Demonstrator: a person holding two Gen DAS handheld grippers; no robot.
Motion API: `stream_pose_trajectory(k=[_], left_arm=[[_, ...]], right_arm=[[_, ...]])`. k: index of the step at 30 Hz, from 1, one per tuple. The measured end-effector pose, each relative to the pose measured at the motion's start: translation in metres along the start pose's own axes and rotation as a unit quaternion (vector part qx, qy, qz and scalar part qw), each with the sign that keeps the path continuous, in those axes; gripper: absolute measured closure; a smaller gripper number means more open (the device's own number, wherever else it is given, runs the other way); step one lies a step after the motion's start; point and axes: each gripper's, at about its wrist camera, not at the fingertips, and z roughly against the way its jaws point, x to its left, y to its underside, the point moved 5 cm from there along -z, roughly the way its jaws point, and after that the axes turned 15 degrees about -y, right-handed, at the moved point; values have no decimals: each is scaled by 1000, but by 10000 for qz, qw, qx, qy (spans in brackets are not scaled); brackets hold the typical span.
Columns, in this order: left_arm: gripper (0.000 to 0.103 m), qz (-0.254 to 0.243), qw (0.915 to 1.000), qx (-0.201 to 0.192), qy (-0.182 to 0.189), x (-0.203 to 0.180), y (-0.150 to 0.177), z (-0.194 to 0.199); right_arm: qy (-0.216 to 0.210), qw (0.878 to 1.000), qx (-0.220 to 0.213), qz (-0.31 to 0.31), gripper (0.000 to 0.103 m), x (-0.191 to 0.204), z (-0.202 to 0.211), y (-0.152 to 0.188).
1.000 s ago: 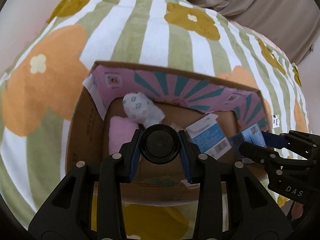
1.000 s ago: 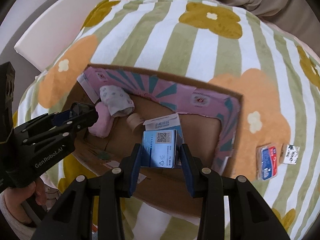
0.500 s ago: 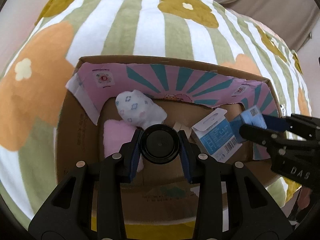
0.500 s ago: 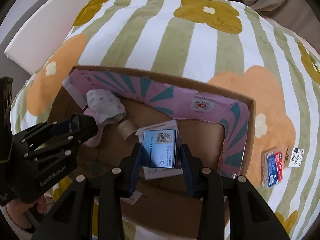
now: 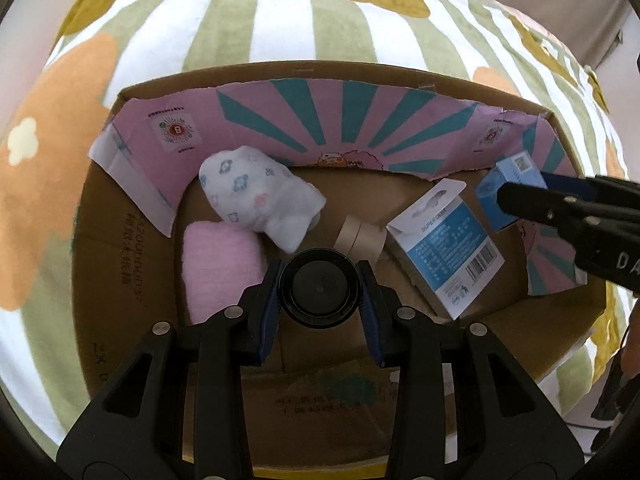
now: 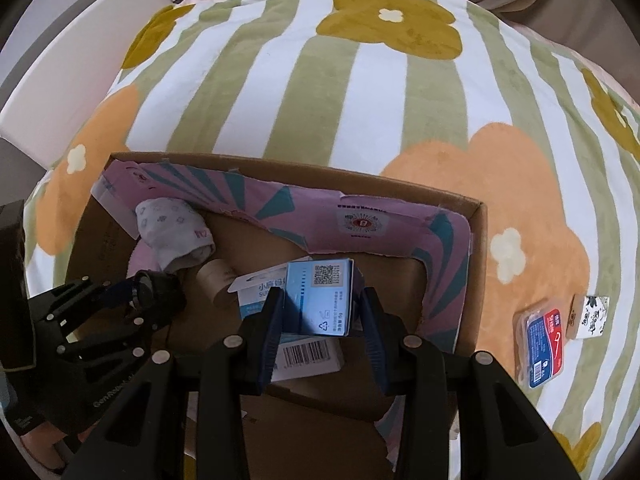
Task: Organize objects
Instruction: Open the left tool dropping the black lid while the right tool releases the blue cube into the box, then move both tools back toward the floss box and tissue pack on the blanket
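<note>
A cardboard box [image 5: 100,240] with a pink and teal liner lies on a striped flower blanket. My left gripper [image 5: 318,294] is shut on a round black lid [image 5: 318,294] and holds it inside the box, over the floor near a pink cloth [image 5: 220,264]. My right gripper [image 6: 318,308] is shut on a small blue carton [image 6: 318,300] and holds it inside the box above a white and blue carton [image 6: 256,292]. The blue carton also shows in the left wrist view [image 5: 508,184], at the box's right end.
In the box lie a patterned white sock [image 5: 256,196], a roll of tape [image 5: 360,236] and the white and blue carton [image 5: 448,248]. On the blanket right of the box lie a red and blue packet [image 6: 540,340] and a small black and white sachet [image 6: 592,316].
Both grippers have moved forward and down into the box with their loads. The black lid and the blue carton sit lower and closer to the things in the box.
</note>
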Motion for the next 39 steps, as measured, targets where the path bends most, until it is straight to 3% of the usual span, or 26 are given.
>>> stream_pose_trajectory(k=[3,4,6,7,8,9,10,19,33,39], left_arm=[[70,-134,9997,-172,-104,0,-5,9],[70,-186,9995,-206,-169,0,-7,11],[68,-325,9987,-235,-306,-1,-10,15],[60,-388,9983,-254,-366,-1,-11,17],[30,-441,9979,-277,-374,0,-13,19],[7,-465,9978,-292,-366,0,-13,21],[1,-424,9978,-373,-355,2,-14,23],[0,-277,9988,-285,-292,12,-8,21],[0,41,9990,-413,-176,18,2,40],[0,89,9982,-452,-391,11,2,48]], right_arm=[[25,9999,-19,105,67,5,3,-4],[14,9999,-10,108,63,6,4,-7],[14,10000,-47,64,43,7,6,-11],[21,9999,-99,58,18,7,9,-13],[-21,9998,-210,48,9,7,13,-15],[-65,9996,-271,16,6,7,15,-16],[-101,9994,-317,-34,6,7,17,-17],[166,9994,-288,29,6,10,22,-11],[118,9992,-362,152,6,16,31,-8],[177,9981,-506,286,6,14,46,-6]])
